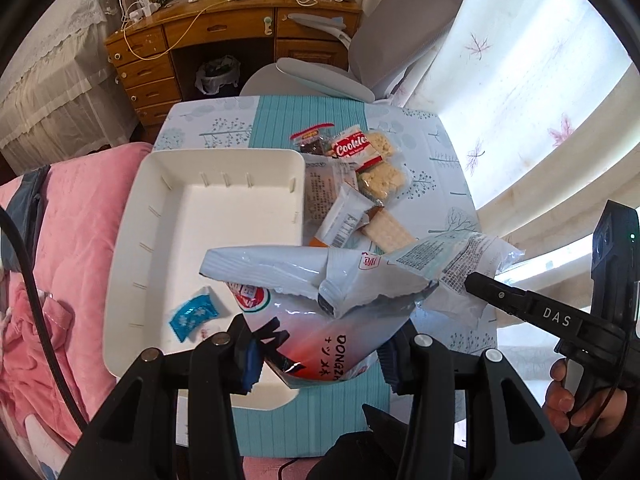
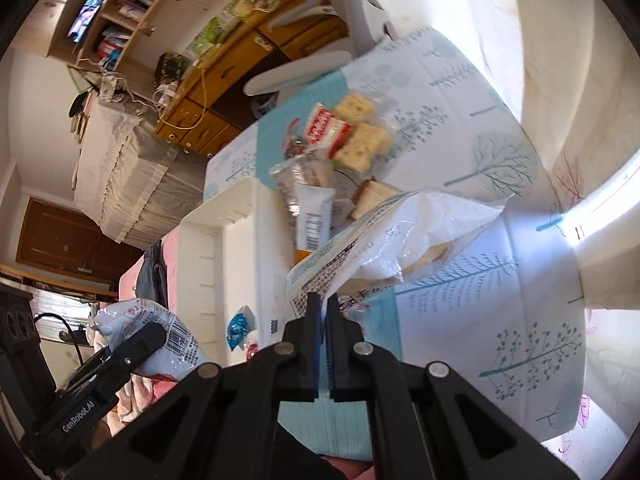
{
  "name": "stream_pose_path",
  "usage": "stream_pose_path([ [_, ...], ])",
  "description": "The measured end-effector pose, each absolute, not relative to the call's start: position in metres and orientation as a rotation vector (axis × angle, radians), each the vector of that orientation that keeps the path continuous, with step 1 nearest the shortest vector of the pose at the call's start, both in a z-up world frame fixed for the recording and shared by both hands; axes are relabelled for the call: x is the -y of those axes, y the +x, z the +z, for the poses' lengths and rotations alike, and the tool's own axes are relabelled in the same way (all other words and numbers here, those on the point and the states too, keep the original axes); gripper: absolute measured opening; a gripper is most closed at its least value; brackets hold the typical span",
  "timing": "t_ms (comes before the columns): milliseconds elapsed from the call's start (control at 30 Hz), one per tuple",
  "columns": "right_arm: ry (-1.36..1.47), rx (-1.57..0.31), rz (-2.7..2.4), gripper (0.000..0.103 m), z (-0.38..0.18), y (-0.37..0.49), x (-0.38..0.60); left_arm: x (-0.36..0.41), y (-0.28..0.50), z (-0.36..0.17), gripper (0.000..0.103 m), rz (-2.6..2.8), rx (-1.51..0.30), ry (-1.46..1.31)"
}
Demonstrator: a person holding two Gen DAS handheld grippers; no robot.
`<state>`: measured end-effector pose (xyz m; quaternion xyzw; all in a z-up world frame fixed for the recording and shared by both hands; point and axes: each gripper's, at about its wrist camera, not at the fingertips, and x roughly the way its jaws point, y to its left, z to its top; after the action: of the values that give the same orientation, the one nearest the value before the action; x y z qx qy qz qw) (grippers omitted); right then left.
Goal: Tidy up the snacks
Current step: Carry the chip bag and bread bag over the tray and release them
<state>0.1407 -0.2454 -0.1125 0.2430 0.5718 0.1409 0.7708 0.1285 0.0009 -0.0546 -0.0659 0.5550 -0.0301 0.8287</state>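
A white and red snack bag [image 1: 320, 320] printed "DONGZH" hangs over the near end of the white tray [image 1: 160, 184], and my left gripper [image 1: 318, 364] is shut on its lower end. My right gripper [image 2: 323, 306] is shut on the edge of a clear packet with printed text [image 2: 400, 232], lifted above the table. That packet [image 1: 452, 264] and the right gripper [image 1: 474, 285] also show in the left wrist view. A small blue candy [image 1: 194, 316] lies in the tray. A finger of the left gripper [image 2: 140, 344] presses on the white bag [image 2: 168, 328] at lower left.
A pile of snacks lies right of the tray: a red "Cookies" pack [image 1: 352, 148], rice crackers [image 1: 380, 178], a white bar [image 1: 344, 220], a wafer [image 1: 390, 234]. The table's tree-print cloth [image 1: 440, 160] ends near a curtain. Pink bedding [image 1: 80, 240] is left, a grey chair [image 1: 384, 40] behind.
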Motion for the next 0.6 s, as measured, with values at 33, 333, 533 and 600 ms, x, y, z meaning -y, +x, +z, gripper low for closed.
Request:
stream_pose_path([
  [33, 0.523, -1.229, 0.305, 0.002, -0.11, 0.139, 0.241, -0.006, 0.127, -0.052, 0.045, -0.066, -1.174, -0.138],
  [333, 0.459, -1.134, 0.334, 0.002, -0.082, 0.123, 0.183, -0.055, 0.117, -0.038, 0.045, -0.095, -1.138, -0.137],
  [533, 0.407, -1.063, 0.358, 0.002, -0.065, 0.114, 0.143, -0.089, 0.114, -0.04, 0.045, -0.099, -1.134, -0.13],
  [600, 0.394, -1.044, 0.363, 0.002, -0.06, 0.11, 0.13, -0.099, 0.113, -0.043, 0.045, -0.1, -1.137, -0.125],
])
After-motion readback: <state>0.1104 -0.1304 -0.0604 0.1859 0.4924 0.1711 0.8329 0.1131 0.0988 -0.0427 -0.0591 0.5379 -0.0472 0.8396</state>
